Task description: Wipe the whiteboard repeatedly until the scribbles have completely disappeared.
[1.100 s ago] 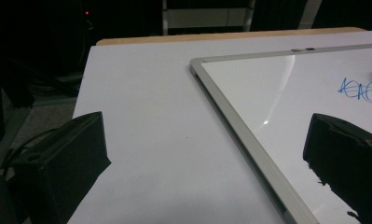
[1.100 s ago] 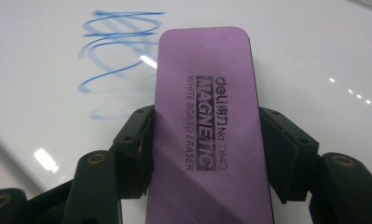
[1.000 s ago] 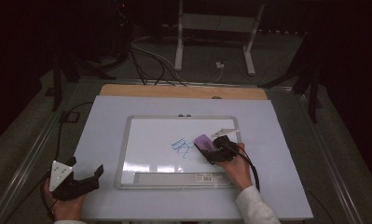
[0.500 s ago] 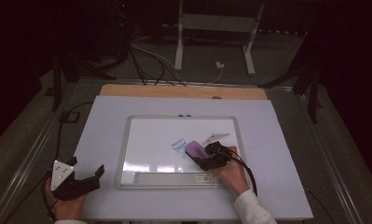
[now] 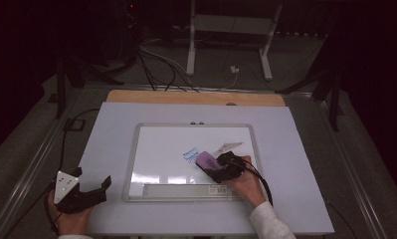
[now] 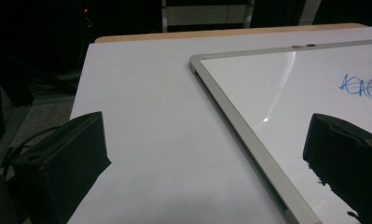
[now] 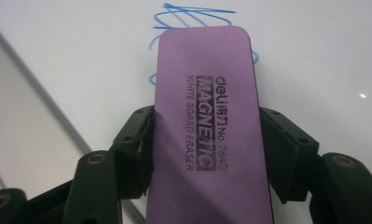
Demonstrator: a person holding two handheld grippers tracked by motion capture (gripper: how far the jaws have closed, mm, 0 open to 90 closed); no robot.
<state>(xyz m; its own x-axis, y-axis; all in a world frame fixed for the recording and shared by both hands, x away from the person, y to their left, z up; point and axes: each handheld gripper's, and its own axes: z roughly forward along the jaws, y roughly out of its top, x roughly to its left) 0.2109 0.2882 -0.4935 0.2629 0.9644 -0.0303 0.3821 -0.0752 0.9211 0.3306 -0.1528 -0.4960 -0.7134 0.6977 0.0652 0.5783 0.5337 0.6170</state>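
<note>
While clamped in the right gripper [image 7: 207, 154], purple eraser [image 7: 207, 126] over blue scribble [image 7: 193, 11] (whiteboard [image 5: 161, 144]).

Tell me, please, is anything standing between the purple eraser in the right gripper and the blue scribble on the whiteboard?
Nothing visible does. The eraser, clamped in the right gripper, already overlaps the blue scribble, with bare whiteboard around it.

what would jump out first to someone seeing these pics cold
The purple eraser, printed as a magnetic white board eraser, is clamped between the jaws of the right gripper and lies over part of a blue scribble near the middle of the whiteboard. The left gripper sits off the board's left side on the pale table, its jaws wide apart and holding nothing.
</note>
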